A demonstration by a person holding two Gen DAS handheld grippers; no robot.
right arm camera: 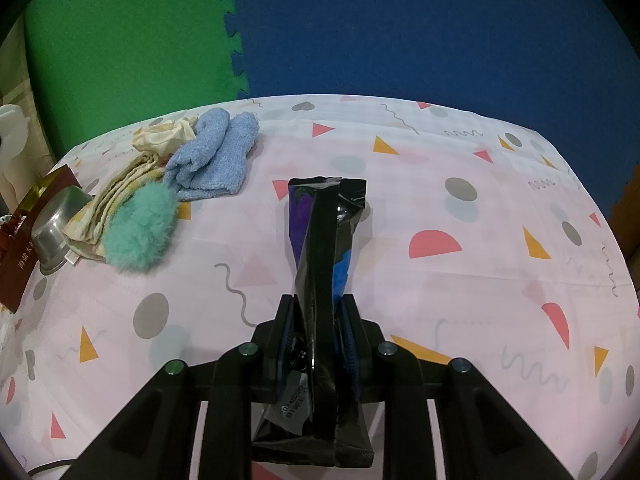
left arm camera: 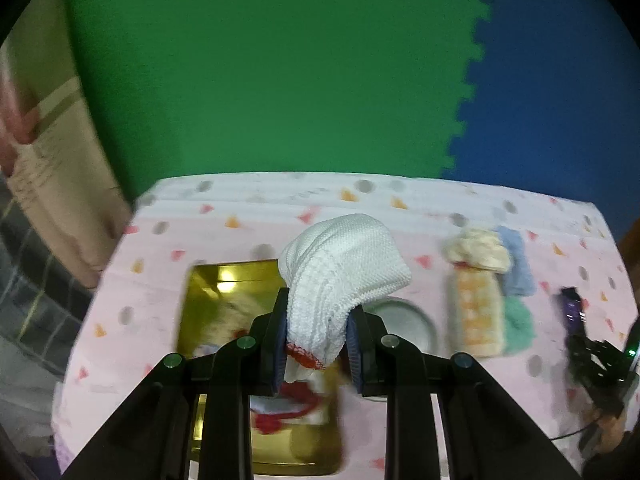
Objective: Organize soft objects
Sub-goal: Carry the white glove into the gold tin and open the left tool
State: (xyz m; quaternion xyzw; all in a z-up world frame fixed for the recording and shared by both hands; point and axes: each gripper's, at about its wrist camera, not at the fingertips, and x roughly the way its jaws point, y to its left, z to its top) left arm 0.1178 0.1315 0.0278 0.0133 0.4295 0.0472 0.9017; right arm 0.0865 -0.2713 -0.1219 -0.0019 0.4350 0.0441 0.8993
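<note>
My left gripper [left arm camera: 318, 322] is shut on a white knitted cloth with a red edge [left arm camera: 344, 276] and holds it above a gold tin [left arm camera: 208, 304] that has white and red soft things inside. My right gripper [right arm camera: 316, 320] is shut on a black, purple and blue foil packet [right arm camera: 324, 248] held upright over the pink patterned tablecloth [right arm camera: 440, 280]. A pile of soft things lies on the table: blue socks [right arm camera: 214, 156], a green fluffy item [right arm camera: 140, 232], and cream and yellow cloths [right arm camera: 120, 188]. The pile also shows in the left wrist view [left arm camera: 490, 292].
A steel bowl [right arm camera: 56, 228] lies beside a dark red box lid [right arm camera: 20, 256] at the left in the right wrist view. The bowl [left arm camera: 404, 320] sits right of the gold tin. Green and blue foam mats stand behind the table. The right gripper with its packet [left arm camera: 576, 312] shows at the far right.
</note>
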